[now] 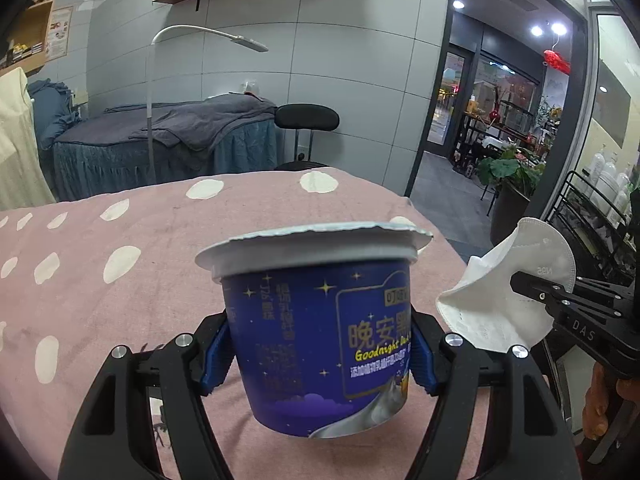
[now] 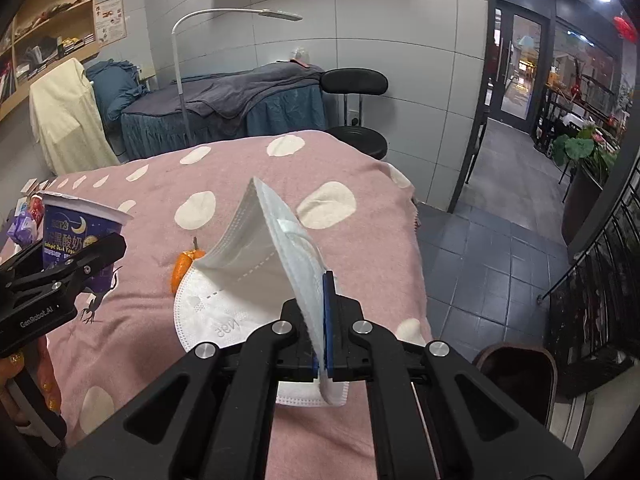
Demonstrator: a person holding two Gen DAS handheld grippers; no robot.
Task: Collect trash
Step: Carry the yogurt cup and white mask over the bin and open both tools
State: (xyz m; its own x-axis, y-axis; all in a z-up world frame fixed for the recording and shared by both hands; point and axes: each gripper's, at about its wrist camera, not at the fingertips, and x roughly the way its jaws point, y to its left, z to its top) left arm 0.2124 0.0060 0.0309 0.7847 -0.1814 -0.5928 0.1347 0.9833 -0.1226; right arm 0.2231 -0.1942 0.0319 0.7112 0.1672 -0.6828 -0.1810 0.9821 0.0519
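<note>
Our left gripper (image 1: 320, 356) clamps the dark-blue foil-lidded yoghurt cup (image 1: 320, 328) upright against spills, while at three o'clock our right gripper (image 2: 324, 320) pinches the white folded mask (image 2: 264, 248), both ready for binning.

Yogurt cup (image 1: 320, 332): glossy printed plastic, crinkled foil lid. Mask (image 2: 256, 256): matt white fabric. Bed cover (image 2: 360, 248) beneath the mask: pink dotted cloth.

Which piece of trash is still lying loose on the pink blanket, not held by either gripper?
The small orange scrap. The yogurt cup sits in the left gripper; the white mask is pinched by the right gripper.
</note>
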